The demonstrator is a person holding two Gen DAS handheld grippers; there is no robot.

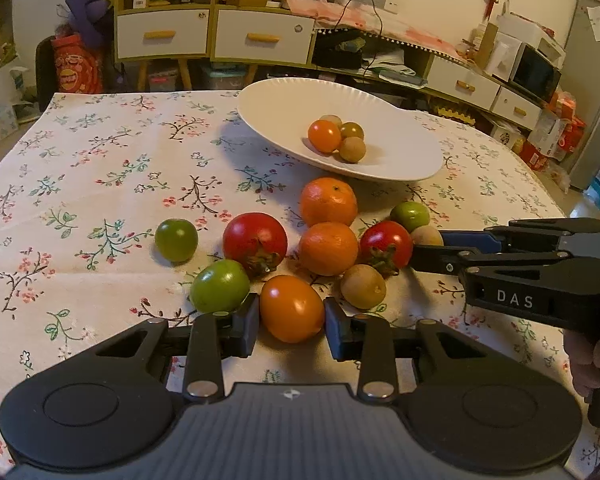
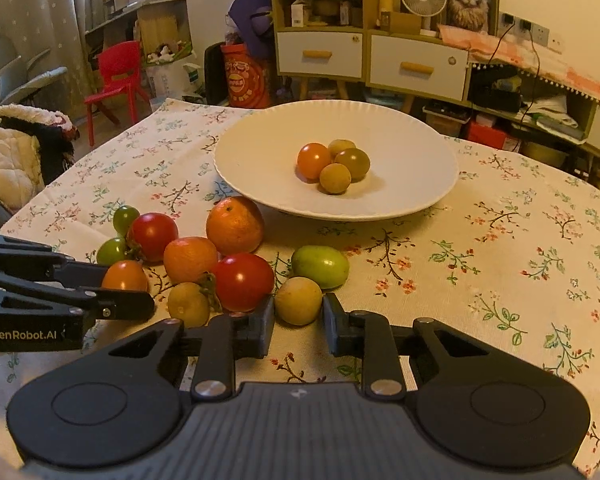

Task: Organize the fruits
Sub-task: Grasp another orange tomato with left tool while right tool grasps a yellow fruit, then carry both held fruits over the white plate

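Observation:
A white plate [image 1: 268, 104] holds several small fruits, among them an orange tomato [image 1: 324, 135]. Loose fruits lie in front of it on the floral tablecloth: two oranges [image 1: 328, 201], two red tomatoes [image 1: 255, 240], green fruits [image 1: 176, 239] and tan longans [image 1: 363, 286]. My left gripper [image 1: 291, 320] is open, its jaws on either side of an orange tomato [image 1: 292, 308], close to touching. My right gripper [image 2: 299, 315] is open around a tan longan [image 2: 299, 300]. The plate also shows in the right wrist view [image 2: 400, 136].
The table [image 1: 80, 160] carries a floral cloth. A green fruit [image 2: 320, 266] lies just beyond the longan, a red tomato [image 2: 242, 280] at its left. Cabinets, shelves and a red chair [image 2: 116, 80] stand behind the table.

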